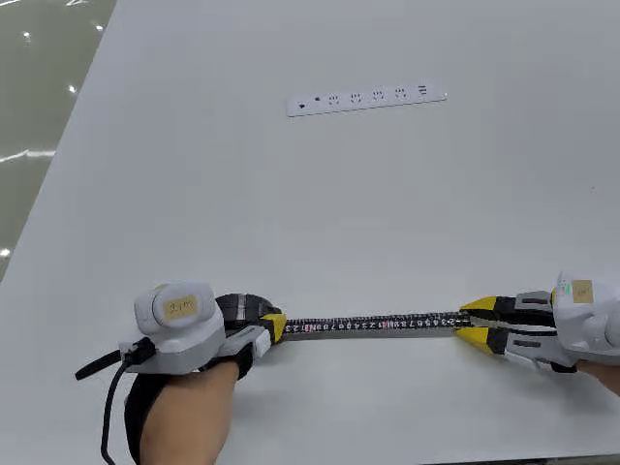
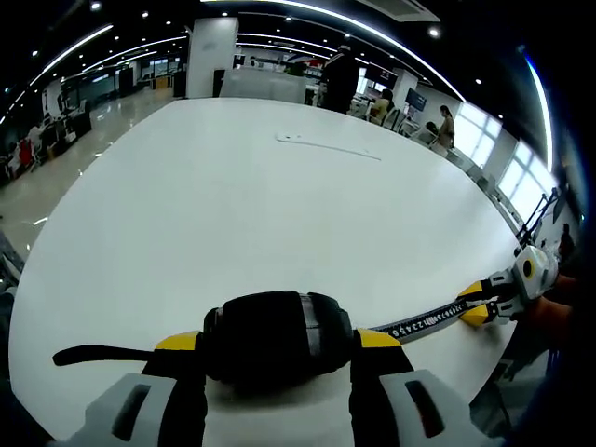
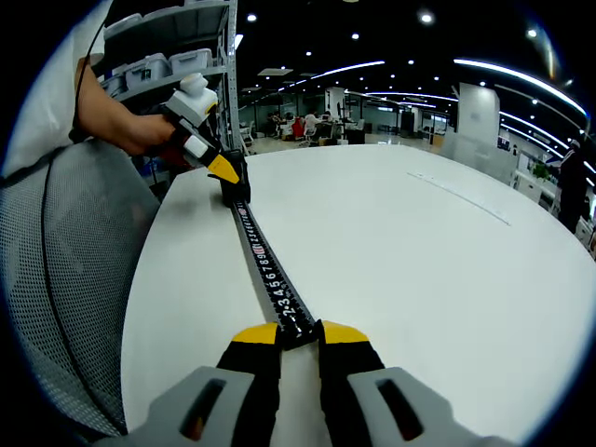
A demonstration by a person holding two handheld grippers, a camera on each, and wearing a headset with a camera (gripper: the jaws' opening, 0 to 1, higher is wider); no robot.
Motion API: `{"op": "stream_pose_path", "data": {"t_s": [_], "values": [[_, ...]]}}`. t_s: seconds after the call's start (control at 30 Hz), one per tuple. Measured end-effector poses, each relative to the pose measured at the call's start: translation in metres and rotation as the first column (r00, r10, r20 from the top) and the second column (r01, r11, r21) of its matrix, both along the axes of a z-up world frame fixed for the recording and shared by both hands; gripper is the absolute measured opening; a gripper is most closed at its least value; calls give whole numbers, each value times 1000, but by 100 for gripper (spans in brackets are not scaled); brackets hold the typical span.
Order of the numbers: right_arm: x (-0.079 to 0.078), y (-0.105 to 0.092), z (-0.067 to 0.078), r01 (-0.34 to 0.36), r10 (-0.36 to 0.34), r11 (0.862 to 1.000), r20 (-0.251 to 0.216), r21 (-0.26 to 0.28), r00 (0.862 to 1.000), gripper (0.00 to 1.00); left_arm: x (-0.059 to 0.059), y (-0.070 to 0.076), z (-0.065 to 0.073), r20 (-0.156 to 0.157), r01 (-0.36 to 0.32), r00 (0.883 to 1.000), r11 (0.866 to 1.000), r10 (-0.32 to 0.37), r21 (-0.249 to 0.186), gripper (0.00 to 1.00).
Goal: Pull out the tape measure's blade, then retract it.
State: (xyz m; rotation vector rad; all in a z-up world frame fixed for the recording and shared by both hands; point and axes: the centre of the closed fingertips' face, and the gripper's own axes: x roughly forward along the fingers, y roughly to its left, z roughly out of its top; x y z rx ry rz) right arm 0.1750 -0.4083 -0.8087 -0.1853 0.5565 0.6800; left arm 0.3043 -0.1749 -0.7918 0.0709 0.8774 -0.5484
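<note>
Nearest me, my left tool [image 2: 277,340] clenches the tape measure [image 1: 242,310] near the worktop's [image 1: 291,194] front edge. Its blade [image 1: 378,323] stretches straight rightward, tip pinched in my right tool [image 1: 475,321].

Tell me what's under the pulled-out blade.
Bare white table under the blade. Fingers of the right gripper cover its tip; the case in the left gripper hides the rest.

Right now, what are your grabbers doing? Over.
Left gripper shut on tape measure case. Right gripper shut on blade, stretched over table. Power strip far off.
</note>
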Motion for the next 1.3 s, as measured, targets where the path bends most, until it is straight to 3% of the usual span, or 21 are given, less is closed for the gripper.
{"op": "stream_pose_path", "data": {"t_s": [0.33,0.5,0.57,0.83,1.3], "values": [[4,8,3,-28,28,1000,12,-4,1000,13,0,1,0,-9,2,1000,1000,-2,-1,58],[6,15,5,-38,38,999,6,32,999,13,0,1,0,-12,4,1000,1000,-4,-3,58],[8,22,7,-43,44,997,1,70,999,13,0,1,0,-13,3,1000,1000,-3,-3,58],[18,38,5,-73,73,993,1,94,997,13,-1,1,0,-17,3,1000,1000,-3,-5,58],[23,48,1,-84,86,985,-6,153,996,12,-1,1,0,-24,0,1000,1000,0,-6,58]]}}
